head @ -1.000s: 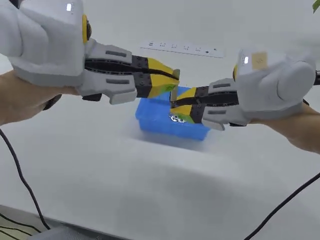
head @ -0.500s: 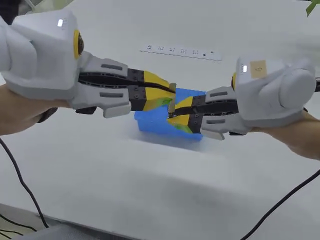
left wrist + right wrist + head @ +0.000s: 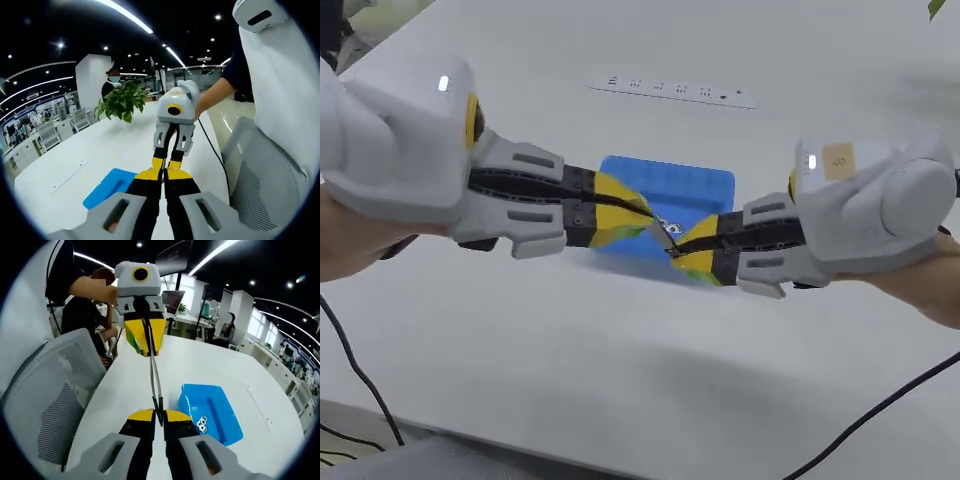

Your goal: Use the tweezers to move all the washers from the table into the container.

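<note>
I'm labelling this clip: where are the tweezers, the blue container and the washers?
tweezers (image 3: 153, 375), right gripper view, midway along the arms.
blue container (image 3: 216, 402), right gripper view, bare floor inside.
washers (image 3: 202, 424), right gripper view, middle of the cluster in the container.

Open office: white table (image 3: 620, 400), grey mesh chair (image 3: 55, 390), potted plant (image 3: 120, 102), ceiling strip lights (image 3: 125, 14).

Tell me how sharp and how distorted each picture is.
Head view: slightly soft, blue container edges smeared, soft shadow on the table. Left gripper view: strong fisheye, ceiling lights curved. Right gripper view: fisheye too, yet tweezers and washers crisp.
</note>
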A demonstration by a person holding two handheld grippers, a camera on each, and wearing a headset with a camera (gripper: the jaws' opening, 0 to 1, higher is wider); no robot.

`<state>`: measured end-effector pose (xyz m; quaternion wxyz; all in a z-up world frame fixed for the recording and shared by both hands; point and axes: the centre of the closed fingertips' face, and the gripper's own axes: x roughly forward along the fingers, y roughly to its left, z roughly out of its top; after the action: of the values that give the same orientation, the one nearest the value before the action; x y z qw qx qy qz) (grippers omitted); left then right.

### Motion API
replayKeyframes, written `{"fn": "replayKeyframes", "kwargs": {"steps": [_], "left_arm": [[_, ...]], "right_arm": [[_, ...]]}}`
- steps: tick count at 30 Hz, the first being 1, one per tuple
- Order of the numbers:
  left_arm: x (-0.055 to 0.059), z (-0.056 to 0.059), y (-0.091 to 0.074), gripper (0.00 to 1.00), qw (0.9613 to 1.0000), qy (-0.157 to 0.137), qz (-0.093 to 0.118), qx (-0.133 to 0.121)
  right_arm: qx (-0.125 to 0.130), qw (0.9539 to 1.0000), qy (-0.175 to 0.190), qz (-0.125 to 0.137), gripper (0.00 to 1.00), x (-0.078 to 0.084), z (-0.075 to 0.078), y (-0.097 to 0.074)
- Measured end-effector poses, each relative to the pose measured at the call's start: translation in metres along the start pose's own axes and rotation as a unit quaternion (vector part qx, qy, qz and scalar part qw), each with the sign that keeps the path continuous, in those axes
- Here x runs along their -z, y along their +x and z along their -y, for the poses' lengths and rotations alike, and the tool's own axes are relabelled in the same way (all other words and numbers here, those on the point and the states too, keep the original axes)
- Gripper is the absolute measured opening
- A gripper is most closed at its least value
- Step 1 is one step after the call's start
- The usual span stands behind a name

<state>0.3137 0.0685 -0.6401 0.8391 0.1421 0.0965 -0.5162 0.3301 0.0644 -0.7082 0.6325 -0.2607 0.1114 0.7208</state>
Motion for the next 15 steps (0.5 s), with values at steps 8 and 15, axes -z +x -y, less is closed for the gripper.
{"fn": "replayKeyframes", "kwargs": {"steps": [8,15], "left_arm": [[0.030,-0.001,0.008,0.05,0.9995,-0.016,-0.026,0.000],[0.062,-0.004,0.017,0.05,0.9976,-0.040,-0.056,-0.002]], "right_arm": [[0.000,0.9996,0.010,-0.027,0.07,0.021,0.000,-0.002],[-0.004,0.9985,0.006,-0.054,0.07,0.037,0.000,0.002]]}}
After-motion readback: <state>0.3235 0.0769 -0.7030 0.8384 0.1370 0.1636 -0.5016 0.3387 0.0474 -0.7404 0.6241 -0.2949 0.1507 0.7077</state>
